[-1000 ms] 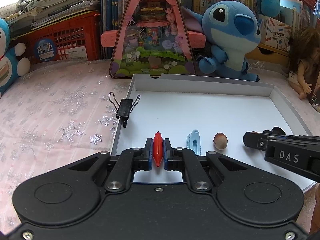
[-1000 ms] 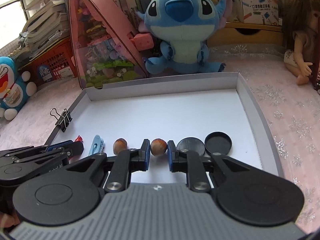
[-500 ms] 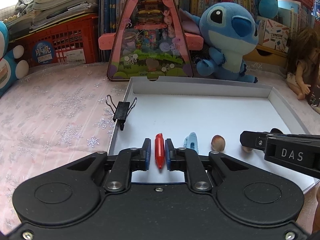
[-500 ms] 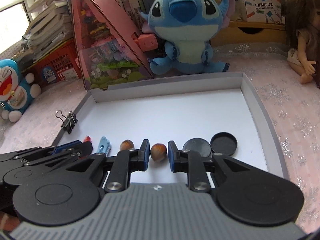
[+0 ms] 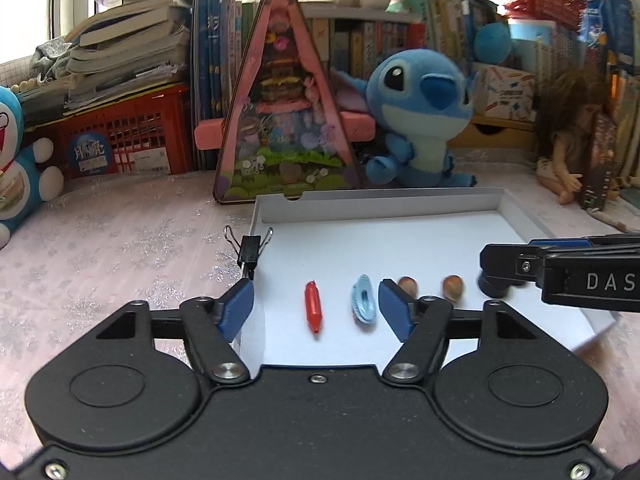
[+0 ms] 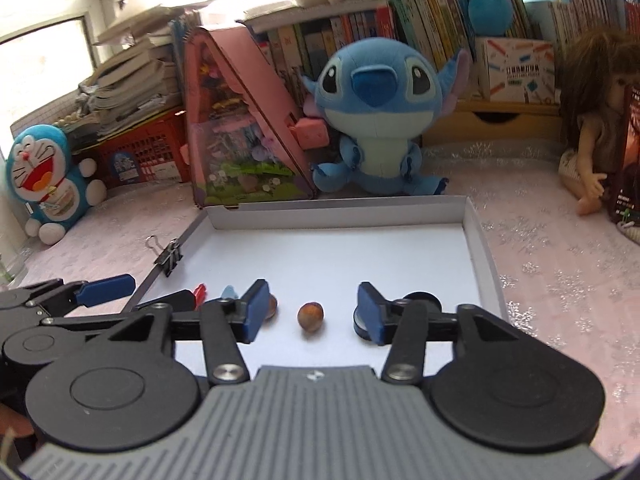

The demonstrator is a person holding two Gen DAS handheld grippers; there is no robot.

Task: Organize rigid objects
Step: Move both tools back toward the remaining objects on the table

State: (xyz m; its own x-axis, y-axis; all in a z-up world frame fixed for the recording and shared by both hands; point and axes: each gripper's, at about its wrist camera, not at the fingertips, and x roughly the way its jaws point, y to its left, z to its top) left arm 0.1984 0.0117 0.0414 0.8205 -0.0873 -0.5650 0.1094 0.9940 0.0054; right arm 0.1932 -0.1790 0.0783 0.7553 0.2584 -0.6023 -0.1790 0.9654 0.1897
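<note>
A white shallow tray point(image 5: 380, 204) point(image 6: 474, 232) holds a row of small things. In the left wrist view a red pen-like piece point(image 5: 313, 312), a light blue clip point(image 5: 363, 304) and two hazelnuts point(image 5: 408, 285) point(image 5: 453, 286) lie on its floor. My left gripper point(image 5: 316, 306) is open, its pads either side of the red piece and blue clip, touching neither. My right gripper point(image 6: 312, 314) is open around a hazelnut point(image 6: 310, 316) that lies free on the tray. Two black round caps point(image 6: 424, 300) sit behind its right finger.
A black binder clip point(image 5: 250, 250) point(image 6: 170, 258) is clamped on the tray's left wall. A pink triangular toy house point(image 5: 286, 120), a blue plush point(image 6: 376, 120), a doll point(image 6: 592, 148), a red crate point(image 5: 124, 140) and books stand behind on the pink cloth.
Both grippers have opened and pulled back. The left let go of the red piece and the right let go of the hazelnut; both lie on the tray floor.
</note>
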